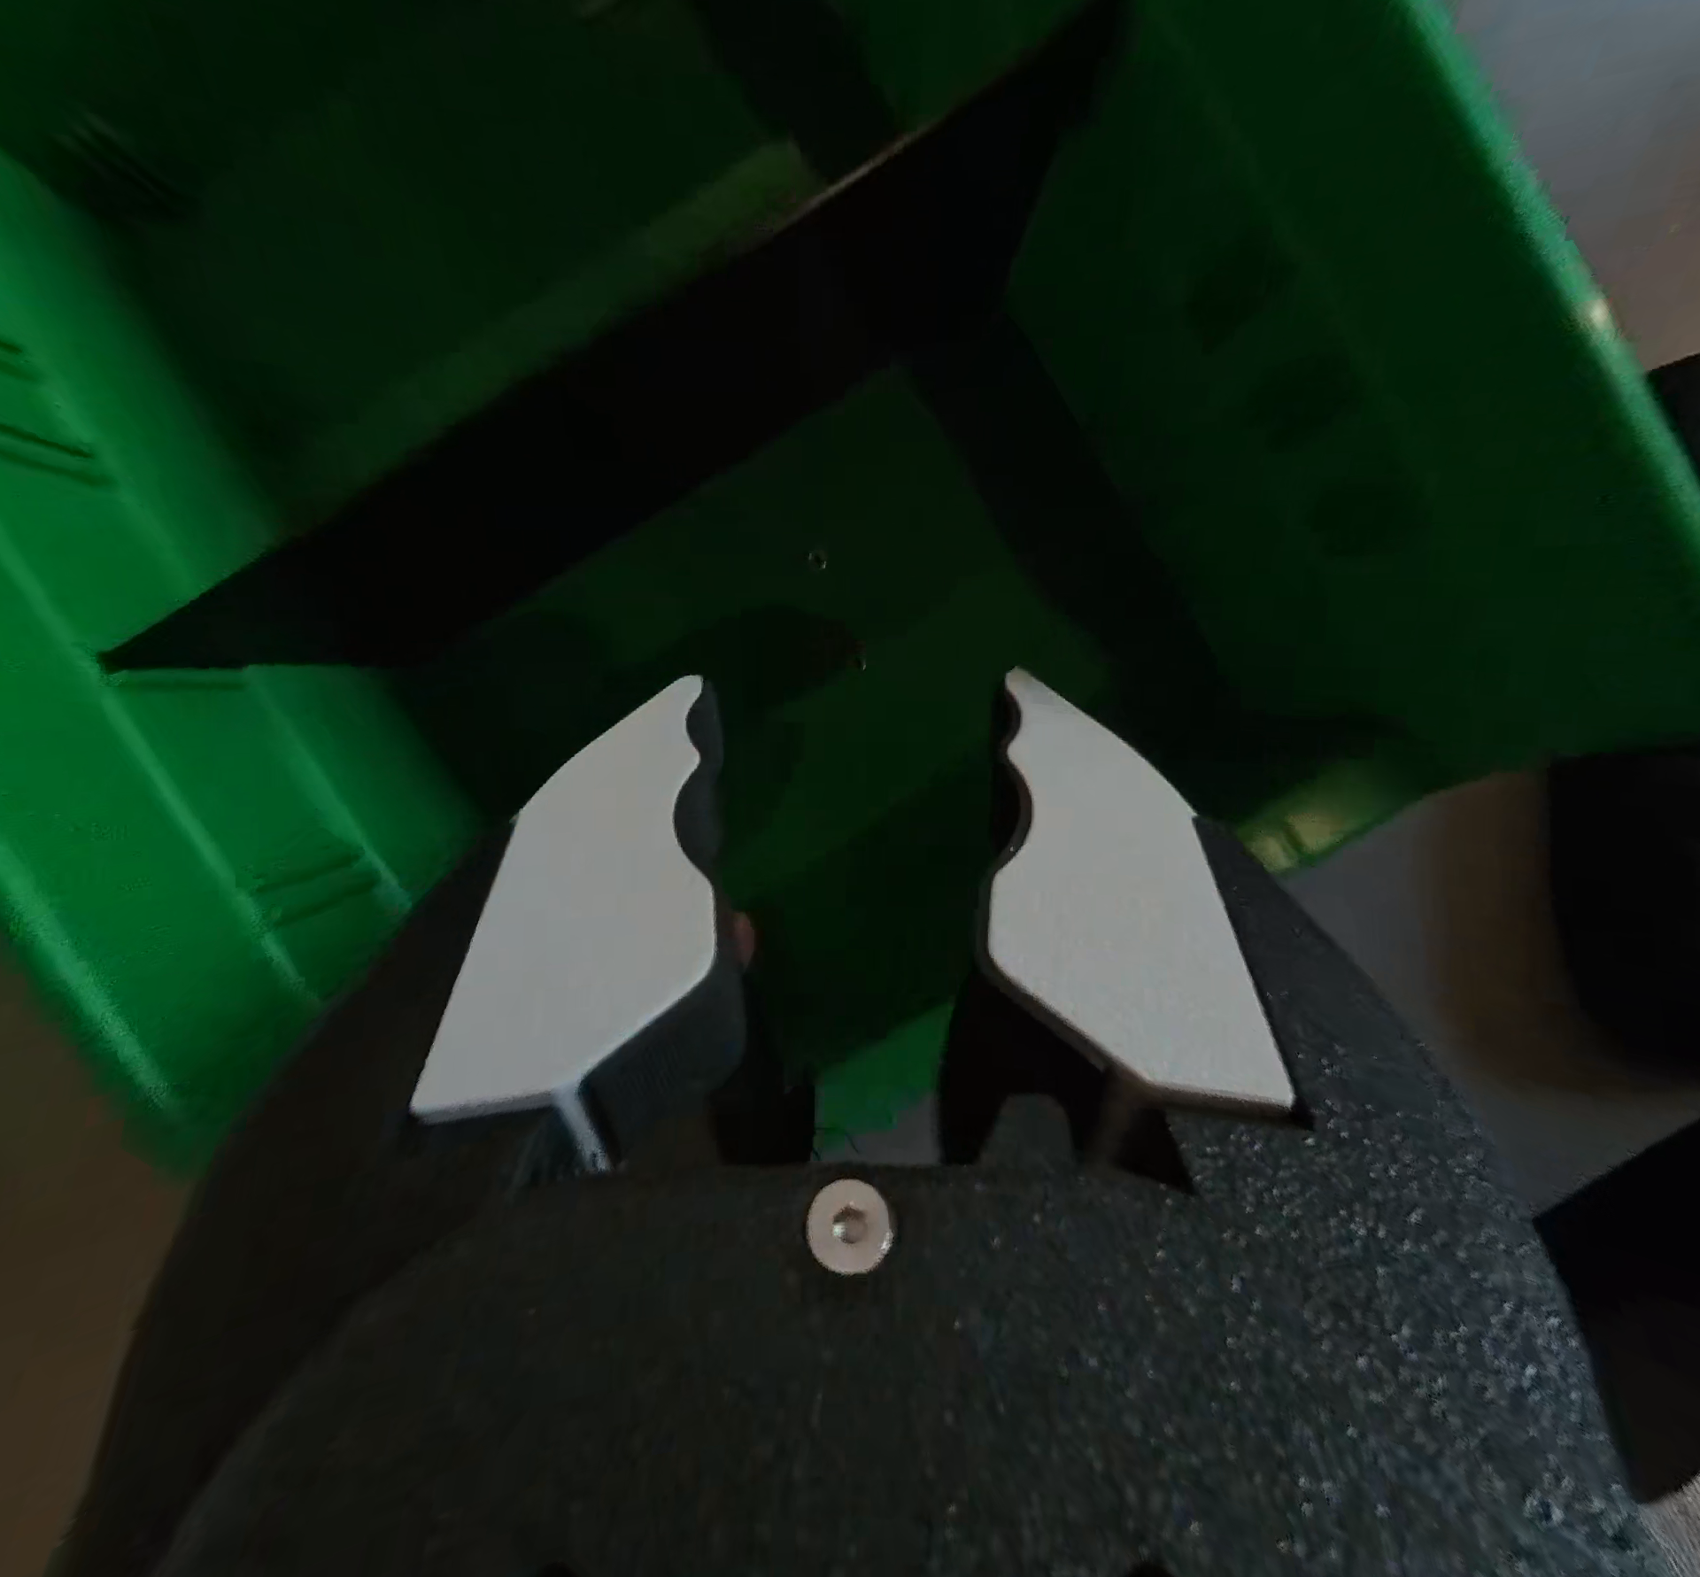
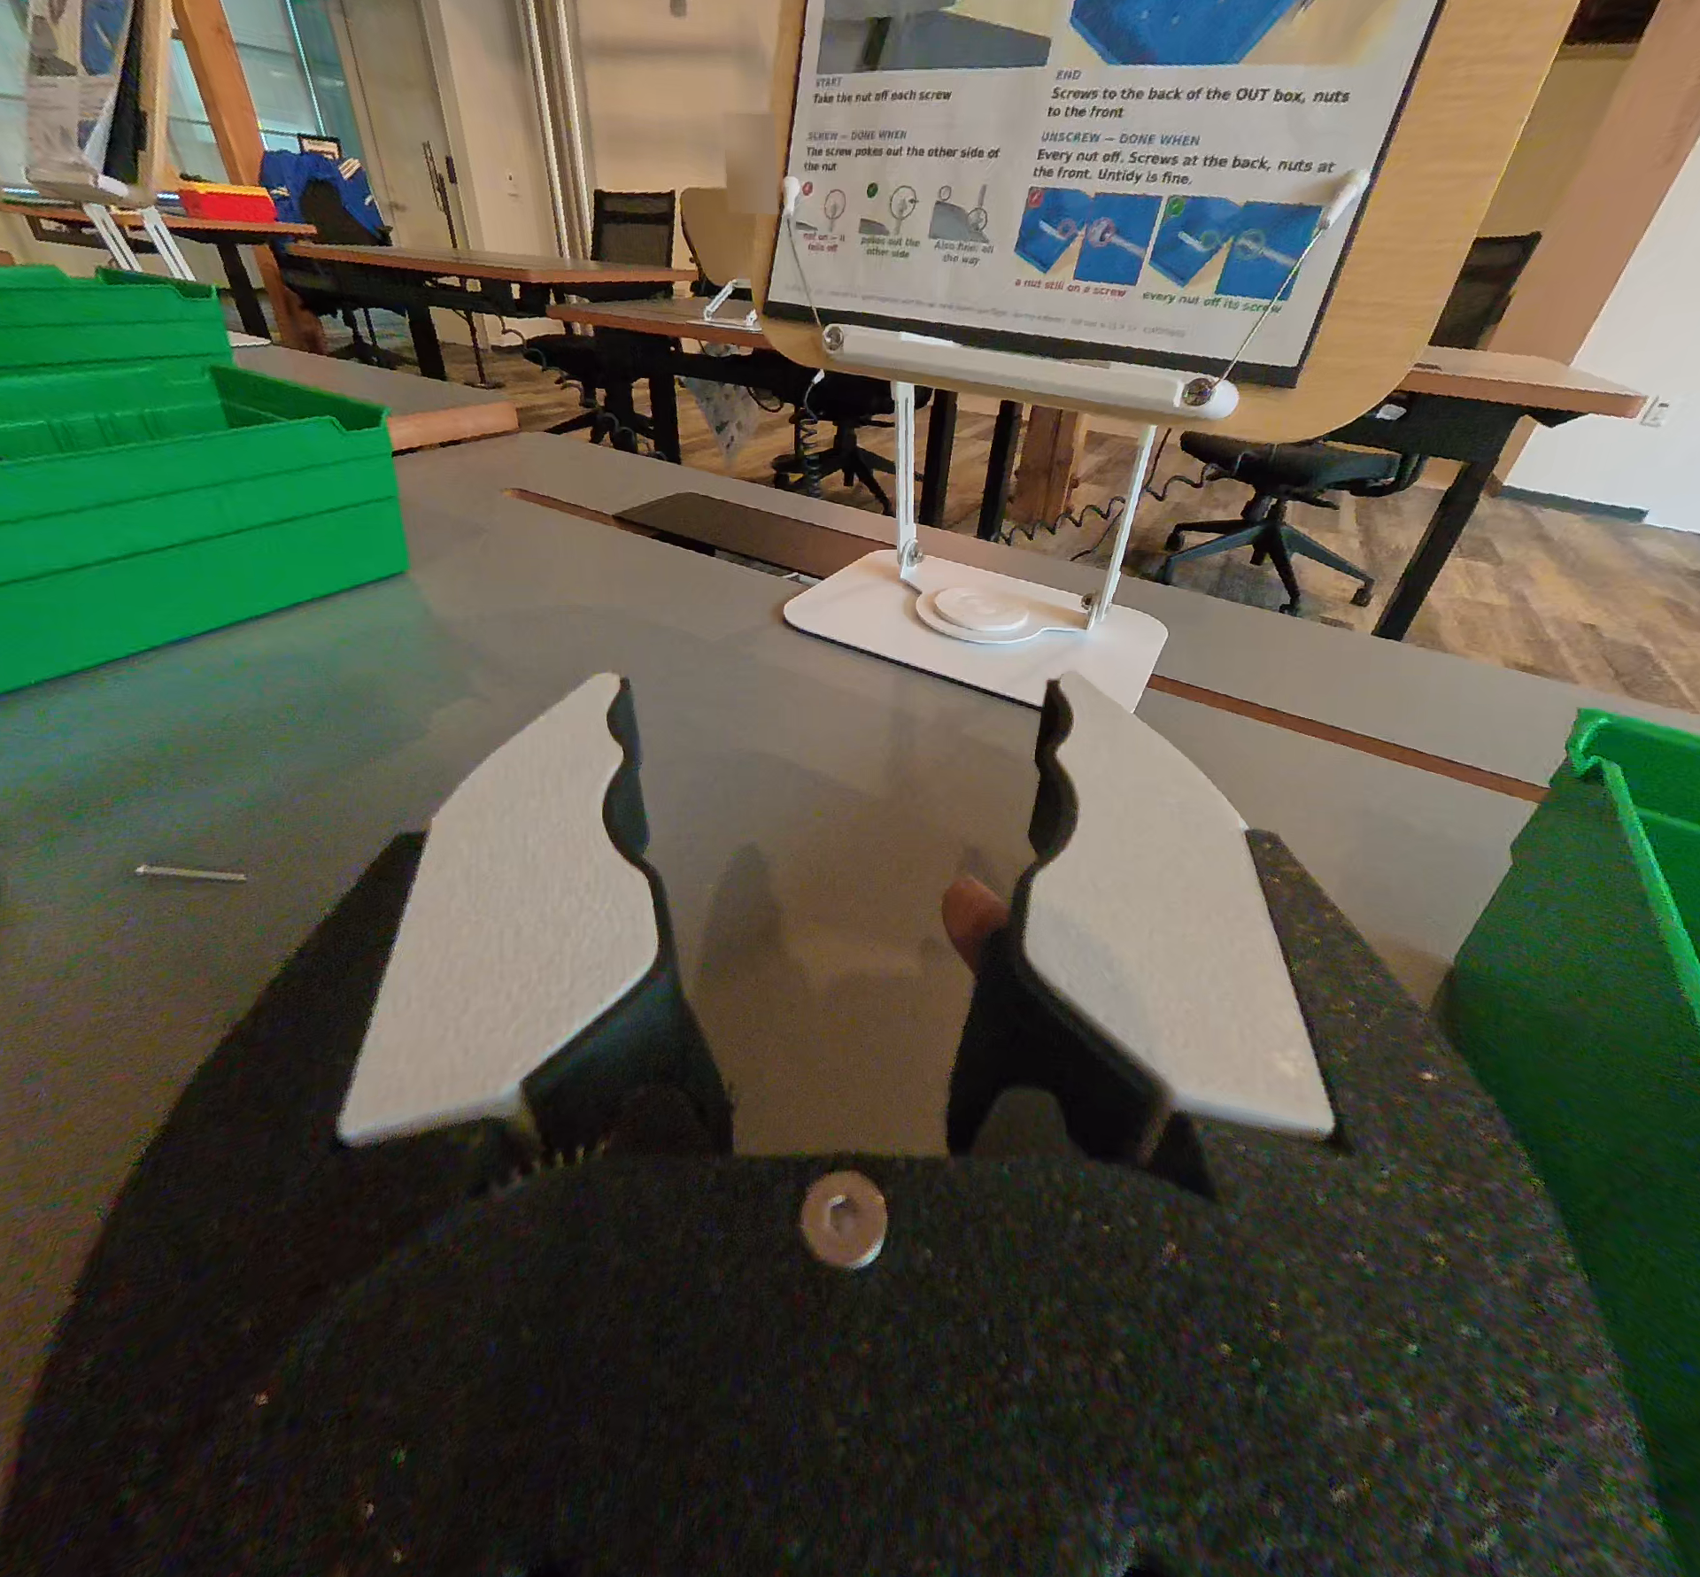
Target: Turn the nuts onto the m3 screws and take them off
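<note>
Left gripper (image 1: 854,686) parted, grasp bare, over green bin (image 1: 1334,263); two nuts (image 1: 817,559) at 12. Right gripper (image 2: 837,696) wide, bare; screw (image 2: 189,873) at 9.

Glossy green plastic bin (image 1: 1288,153), smooth grey tabletop (image 2: 644,613), metal screw (image 2: 189,873)

Left wrist view: looked steeply down along its own white fingers (image 1: 589,889) into a green plastic bin with black dividers (image 1: 1196,199), very near, blurred and dim. Right wrist view: sat low over the grey tabletop (image 2: 552,631), faced level and forward toward a white-footed stand bearing a printed sheet (image 2: 975,613), with the room's desks and chairs far behind. Green bins at either edge (image 2: 184,502); whether either was the one under the left view could not be told.
</note>
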The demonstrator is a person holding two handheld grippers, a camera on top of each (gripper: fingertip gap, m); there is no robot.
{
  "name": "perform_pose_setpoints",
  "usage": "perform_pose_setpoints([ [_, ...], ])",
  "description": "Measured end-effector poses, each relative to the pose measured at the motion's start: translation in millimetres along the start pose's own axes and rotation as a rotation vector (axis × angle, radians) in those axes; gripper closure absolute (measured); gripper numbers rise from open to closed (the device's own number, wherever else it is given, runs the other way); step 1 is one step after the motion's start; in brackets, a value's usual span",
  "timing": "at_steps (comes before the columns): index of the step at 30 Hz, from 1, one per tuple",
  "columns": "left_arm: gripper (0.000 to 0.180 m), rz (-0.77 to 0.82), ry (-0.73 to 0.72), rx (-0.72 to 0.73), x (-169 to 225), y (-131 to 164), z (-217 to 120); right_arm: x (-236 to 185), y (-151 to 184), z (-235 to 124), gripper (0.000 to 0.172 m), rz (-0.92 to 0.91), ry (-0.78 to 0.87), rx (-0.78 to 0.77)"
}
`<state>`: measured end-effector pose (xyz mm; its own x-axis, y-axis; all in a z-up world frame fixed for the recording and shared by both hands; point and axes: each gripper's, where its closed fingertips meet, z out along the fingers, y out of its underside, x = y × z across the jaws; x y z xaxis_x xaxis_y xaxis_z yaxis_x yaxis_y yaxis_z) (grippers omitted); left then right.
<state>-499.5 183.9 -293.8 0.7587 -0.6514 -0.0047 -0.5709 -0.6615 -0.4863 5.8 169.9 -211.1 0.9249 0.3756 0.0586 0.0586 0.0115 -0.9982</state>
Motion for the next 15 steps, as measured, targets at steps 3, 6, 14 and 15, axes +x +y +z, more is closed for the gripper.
perform_pose_setpoints([
  [3, 0.127, -0.008, 0.039, -0.086, -3, 1, 17, -1, 1, 0, 0.089, -0.003, -0.002, -0.002],
  [6, 0.130, -0.004, 0.049, -0.170, -7, 1, 27, -1, 1, 1, 0.089, -0.009, -0.003, -0.003],
  [14, 0.151, -0.038, 0.047, -0.289, -12, -6, 39, -1, -2, -1, 0.089, -0.012, -0.003, 0.011],
  [15, 0.154, -0.043, 0.041, -0.299, -13, -6, 41, -1, -3, -1, 0.089, -0.011, -0.003, 0.013],
])
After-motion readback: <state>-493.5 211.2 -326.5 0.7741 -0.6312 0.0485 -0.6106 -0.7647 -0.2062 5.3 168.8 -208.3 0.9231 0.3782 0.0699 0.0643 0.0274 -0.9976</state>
